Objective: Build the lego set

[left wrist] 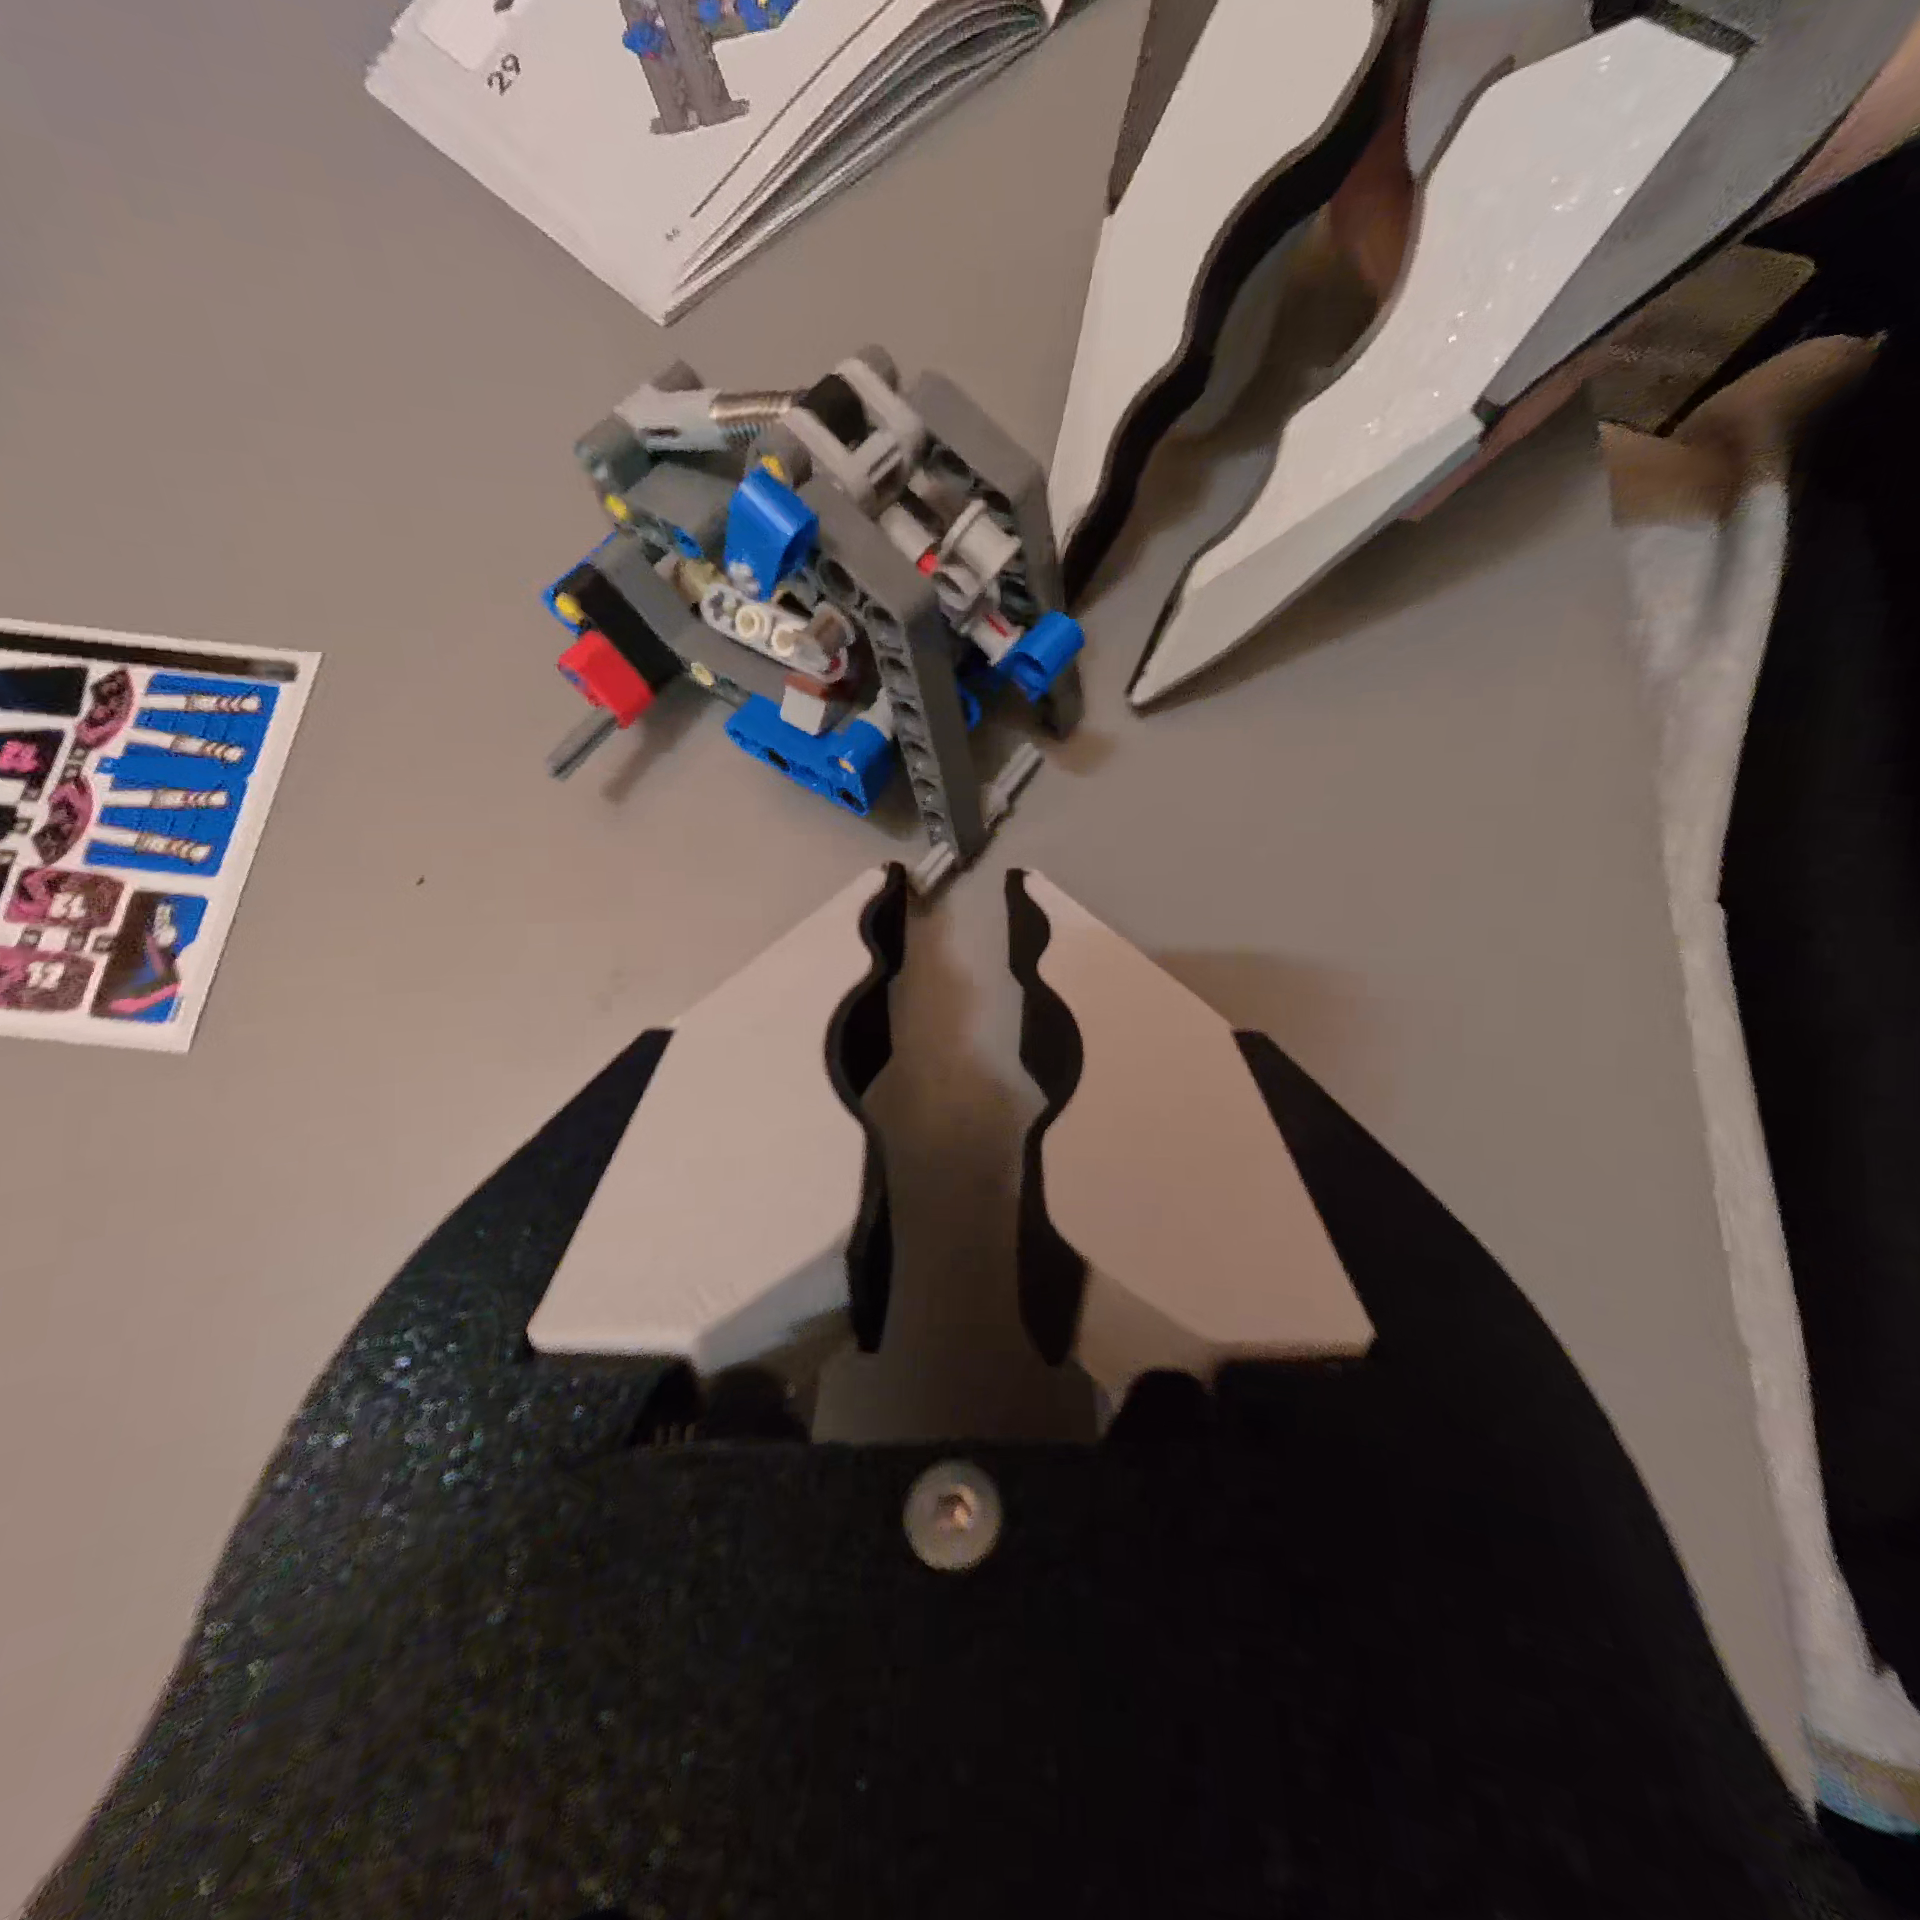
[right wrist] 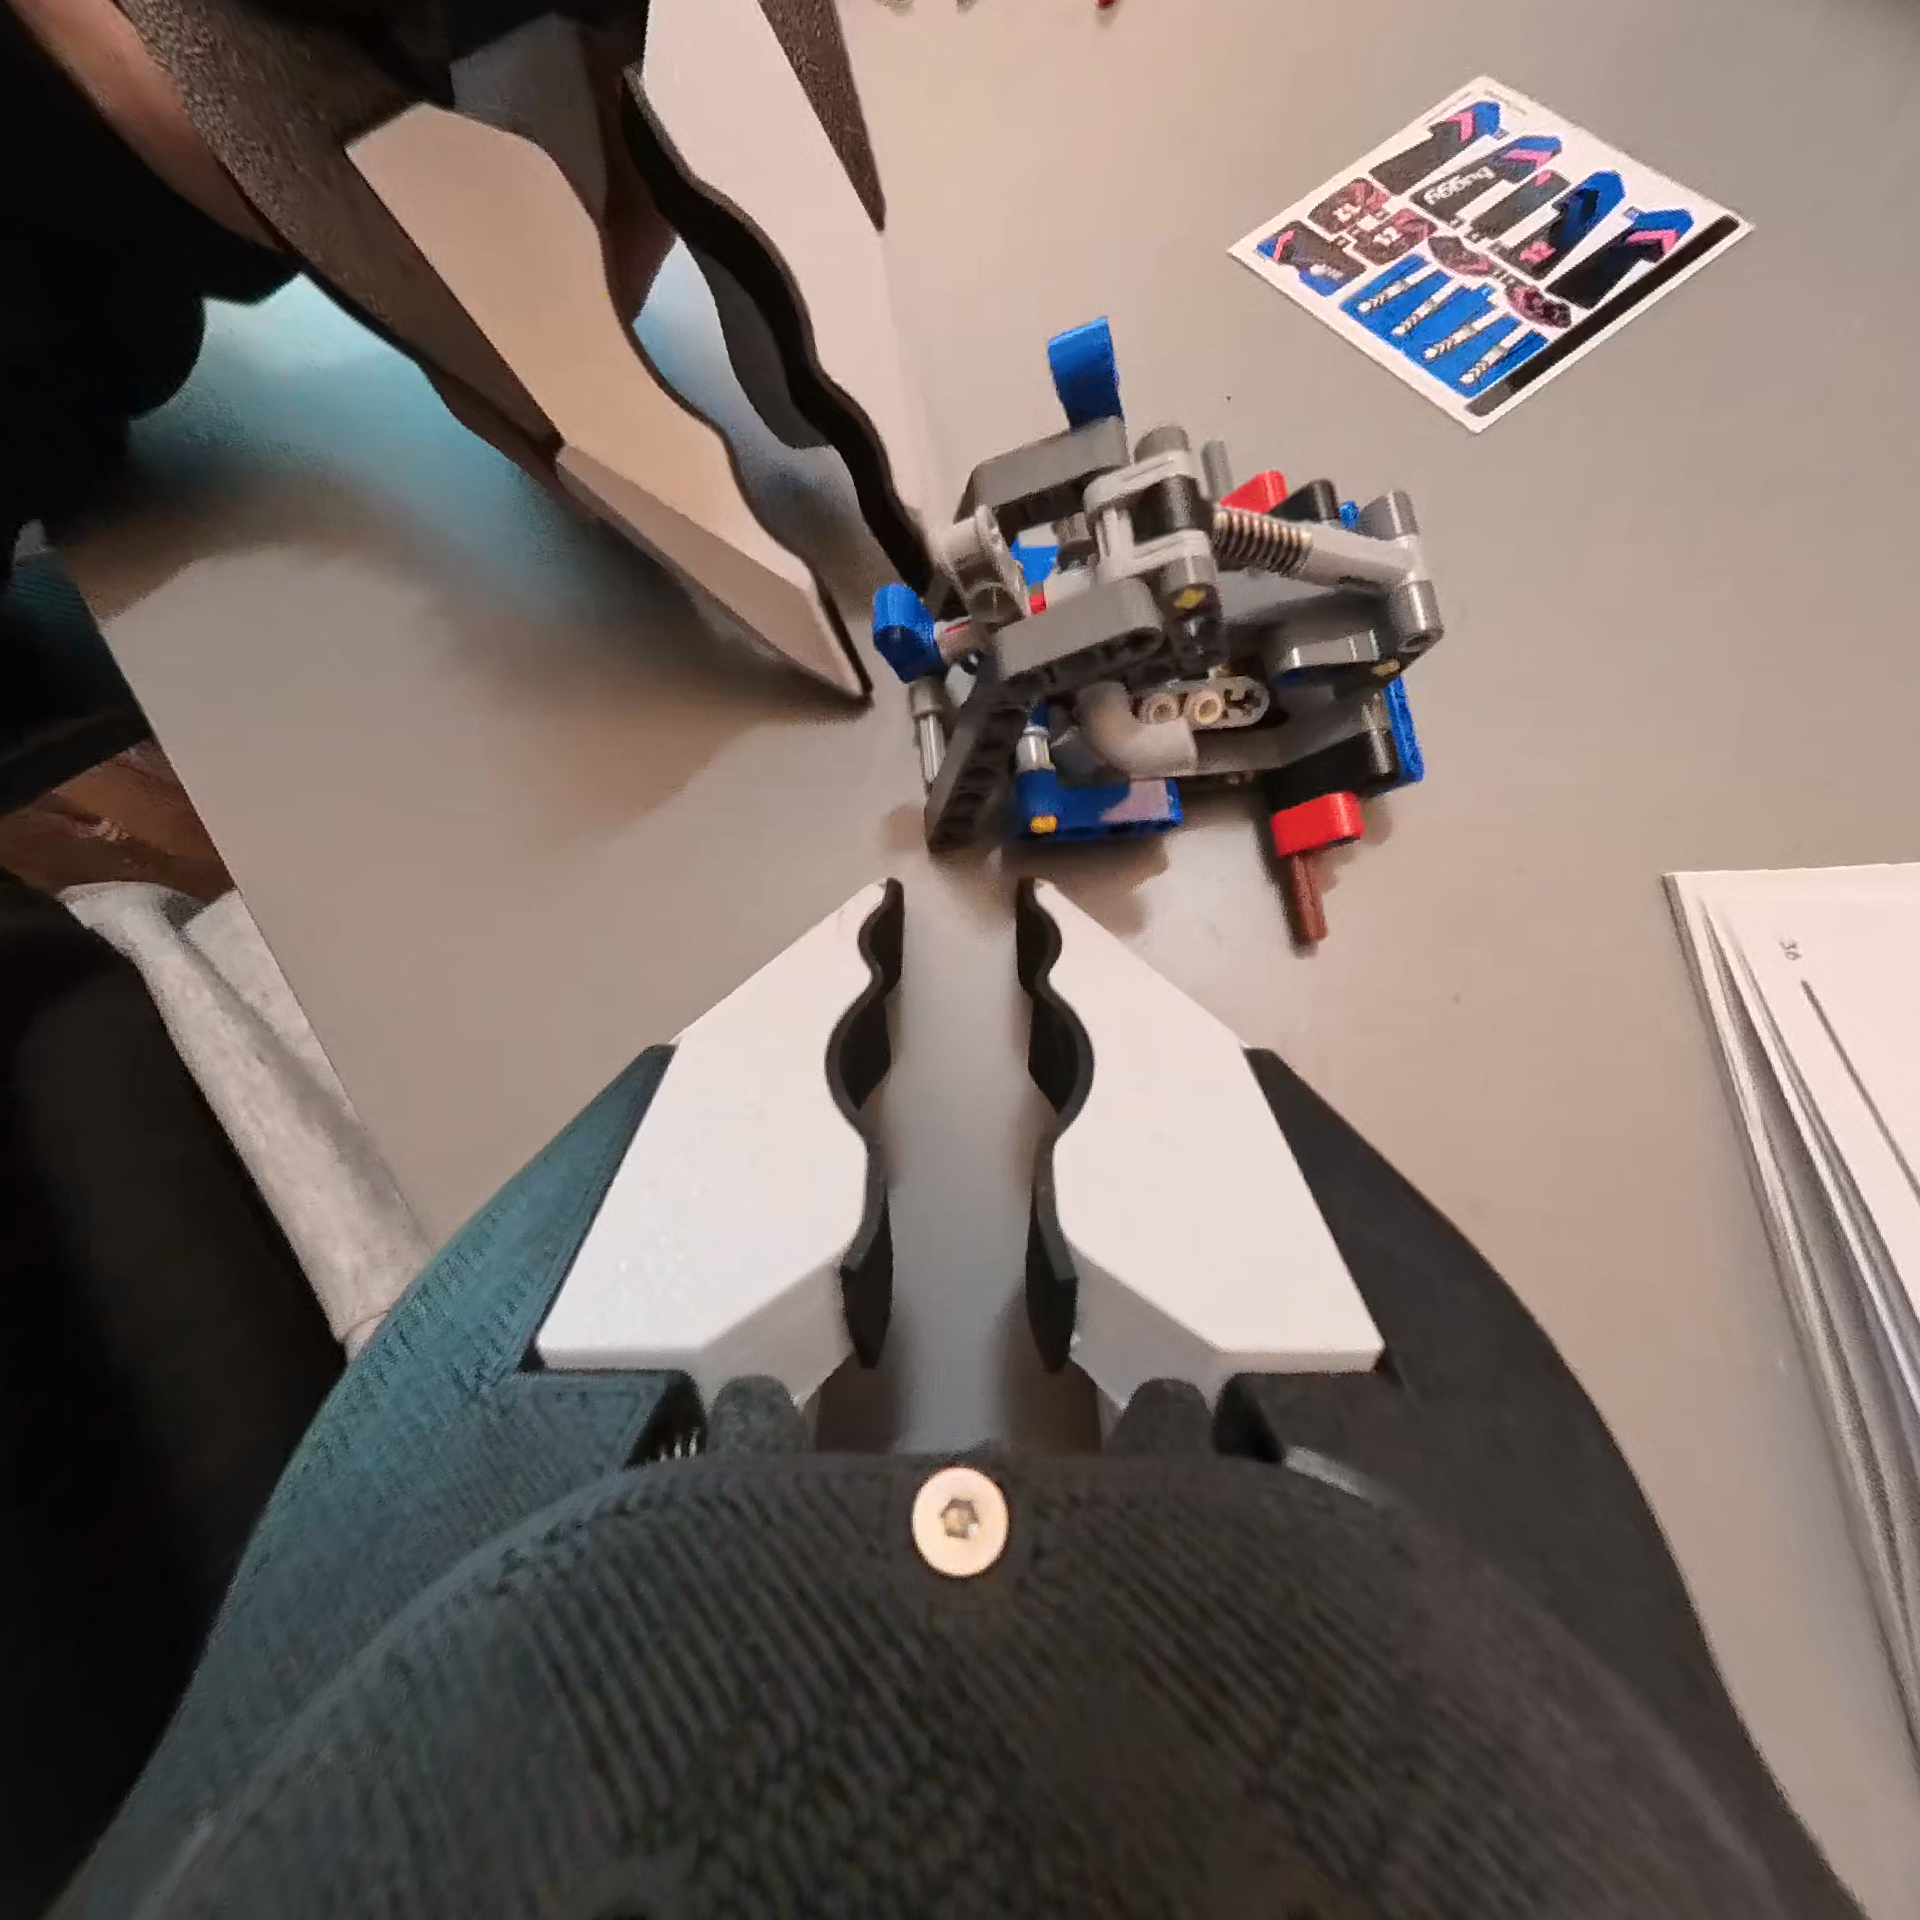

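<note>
A part-built lego model (left wrist: 821, 603) of grey beams, blue bricks, a metal spring and a red connector lies on the grey table (left wrist: 312, 416). My left gripper (left wrist: 956, 883) is open and empty, its tips just short of the model's dark grey beam end. My right gripper (left wrist: 1103, 644) reaches in from the upper right, one tip against the model's side. In the right wrist view the model (right wrist: 1164, 644) lies just beyond my open, empty right gripper (right wrist: 958, 894). There the left gripper (right wrist: 888, 623) comes in from the upper left and touches the model's left side.
A sticker sheet (left wrist: 104, 831) lies left of the model; it also shows in the right wrist view (right wrist: 1486, 249). An open instruction booklet (left wrist: 707, 135) lies beyond it and also shows in the right wrist view (right wrist: 1829, 1143). A person's dark sleeve (left wrist: 1829, 935) is beside the table's pale edge (left wrist: 1714, 935). About 5 centimeters separates my left fingertips from my right.
</note>
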### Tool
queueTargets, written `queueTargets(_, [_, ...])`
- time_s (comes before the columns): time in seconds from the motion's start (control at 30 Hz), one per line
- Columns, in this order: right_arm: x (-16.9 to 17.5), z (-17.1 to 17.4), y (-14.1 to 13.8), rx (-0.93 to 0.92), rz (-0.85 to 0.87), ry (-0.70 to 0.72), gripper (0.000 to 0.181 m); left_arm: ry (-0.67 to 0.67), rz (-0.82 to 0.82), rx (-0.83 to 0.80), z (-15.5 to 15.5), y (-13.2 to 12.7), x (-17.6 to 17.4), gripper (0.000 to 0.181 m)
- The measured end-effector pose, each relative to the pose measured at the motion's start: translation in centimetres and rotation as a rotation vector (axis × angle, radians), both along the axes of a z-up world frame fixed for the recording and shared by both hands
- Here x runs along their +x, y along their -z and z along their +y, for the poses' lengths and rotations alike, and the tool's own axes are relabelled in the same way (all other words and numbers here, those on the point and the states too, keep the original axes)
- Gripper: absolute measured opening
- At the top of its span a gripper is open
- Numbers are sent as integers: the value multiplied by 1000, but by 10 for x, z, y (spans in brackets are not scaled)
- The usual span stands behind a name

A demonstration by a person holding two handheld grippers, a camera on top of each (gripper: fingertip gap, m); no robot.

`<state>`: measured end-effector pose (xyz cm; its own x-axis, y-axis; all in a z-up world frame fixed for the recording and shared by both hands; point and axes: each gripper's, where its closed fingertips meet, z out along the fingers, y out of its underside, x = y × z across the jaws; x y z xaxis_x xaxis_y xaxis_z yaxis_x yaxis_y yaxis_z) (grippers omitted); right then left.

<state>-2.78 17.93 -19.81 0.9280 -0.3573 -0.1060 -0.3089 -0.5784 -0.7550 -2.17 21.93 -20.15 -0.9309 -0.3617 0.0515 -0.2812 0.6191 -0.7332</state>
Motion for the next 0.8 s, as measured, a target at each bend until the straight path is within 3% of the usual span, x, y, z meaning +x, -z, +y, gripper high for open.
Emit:
queueTargets(0.23, [6,-12,1,-16,-20,15,8,45,-45,15,-28,0,-12,11])
queueTargets(0.43, [8,-23,1,-17,-24,35,8,2,-96,90,-17,-3,-7,13])
queueTargets(0.63, [8,-22,1,-35,-65,30,14,31,-45,68,-30,-1,-14,15])
queueTargets(0.8, [14,-22,2,-42,-71,59,8,17,-75,73,-35,1,-9,2])
